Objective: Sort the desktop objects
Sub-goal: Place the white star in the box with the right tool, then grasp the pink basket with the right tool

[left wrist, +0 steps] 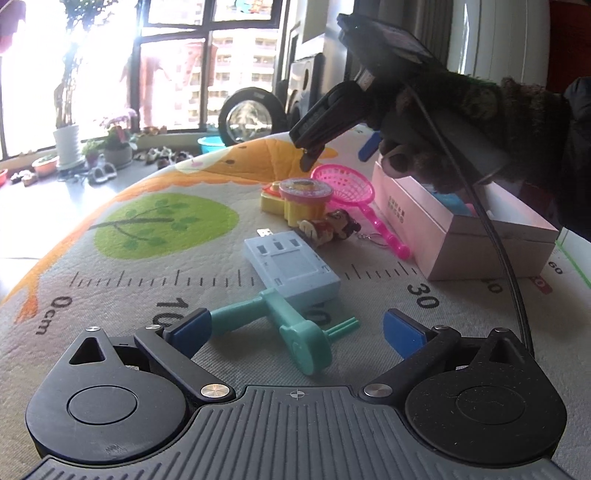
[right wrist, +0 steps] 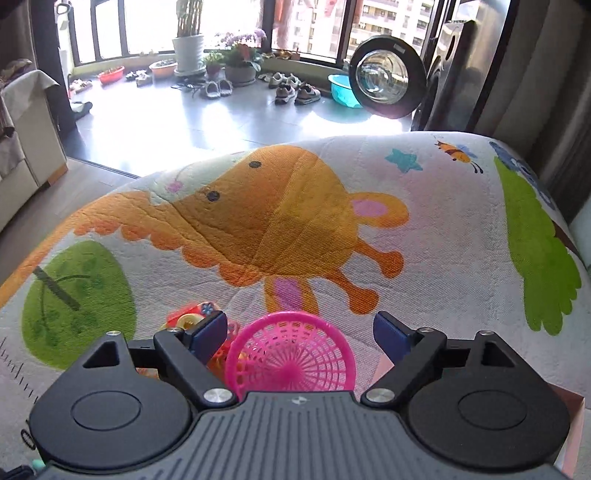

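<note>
Hiding pink net [right wrist: 290, 354] handle, gripper body.

Sunlit windows [right wrist: 155, 33] above tiled floor [right wrist: 207, 118]

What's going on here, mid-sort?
A person is sorting toys on a printed mat with two handheld grippers. The left gripper is open around a teal toy, not gripping it. The right gripper hangs open and empty above the pink net, beside the pink box, which already holds items.

Pink net [right wrist: 291, 354] handle behind tool
</note>
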{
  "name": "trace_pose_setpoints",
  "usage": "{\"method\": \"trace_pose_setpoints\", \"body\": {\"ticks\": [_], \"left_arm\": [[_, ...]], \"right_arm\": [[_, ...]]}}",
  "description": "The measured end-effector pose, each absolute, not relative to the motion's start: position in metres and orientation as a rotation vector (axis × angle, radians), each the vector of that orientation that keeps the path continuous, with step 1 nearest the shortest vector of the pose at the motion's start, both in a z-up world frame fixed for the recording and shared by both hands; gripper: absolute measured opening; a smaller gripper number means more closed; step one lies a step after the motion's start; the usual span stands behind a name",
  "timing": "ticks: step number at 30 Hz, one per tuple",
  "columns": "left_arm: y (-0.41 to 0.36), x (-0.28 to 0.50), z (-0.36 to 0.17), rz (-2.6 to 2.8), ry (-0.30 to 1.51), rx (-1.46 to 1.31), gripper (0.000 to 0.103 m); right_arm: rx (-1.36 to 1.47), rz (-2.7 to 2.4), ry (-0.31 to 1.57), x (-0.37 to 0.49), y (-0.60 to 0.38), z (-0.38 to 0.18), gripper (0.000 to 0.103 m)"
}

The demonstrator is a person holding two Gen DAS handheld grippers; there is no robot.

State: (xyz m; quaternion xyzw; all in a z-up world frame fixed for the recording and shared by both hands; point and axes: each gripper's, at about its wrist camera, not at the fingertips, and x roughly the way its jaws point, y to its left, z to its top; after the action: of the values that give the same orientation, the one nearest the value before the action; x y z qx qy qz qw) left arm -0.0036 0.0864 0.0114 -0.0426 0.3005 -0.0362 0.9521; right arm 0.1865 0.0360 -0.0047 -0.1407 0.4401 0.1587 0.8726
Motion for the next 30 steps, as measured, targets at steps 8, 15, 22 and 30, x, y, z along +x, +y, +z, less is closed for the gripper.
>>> {"method": "trace_pose_setpoints", "body": {"ticks": [8,15,22,30], "left_arm": [[0.093,-0.003,0.010,-0.124,0.620,-0.148,0.102],[0.088,-0.008,0.011,-0.130,0.610,-0.129,0.103],[0.081,-0.013,0.014,-0.135,0.604,-0.093,0.103],[0.077,-0.022,0.022,-0.121,0.628,-0.043,0.103]], "right_arm": [[-0.263,0.465,1.054,0.160,0.041,-0.011,0.061],[-0.252,0.624,1.122,0.075,0.017,-0.002,0.047],[-0.234,0.648,0.816,-0.023,-0.047,0.047,0.063],[-0.396,0.575,0.791,-0.061,-0.081,-0.012,0.063]]}}
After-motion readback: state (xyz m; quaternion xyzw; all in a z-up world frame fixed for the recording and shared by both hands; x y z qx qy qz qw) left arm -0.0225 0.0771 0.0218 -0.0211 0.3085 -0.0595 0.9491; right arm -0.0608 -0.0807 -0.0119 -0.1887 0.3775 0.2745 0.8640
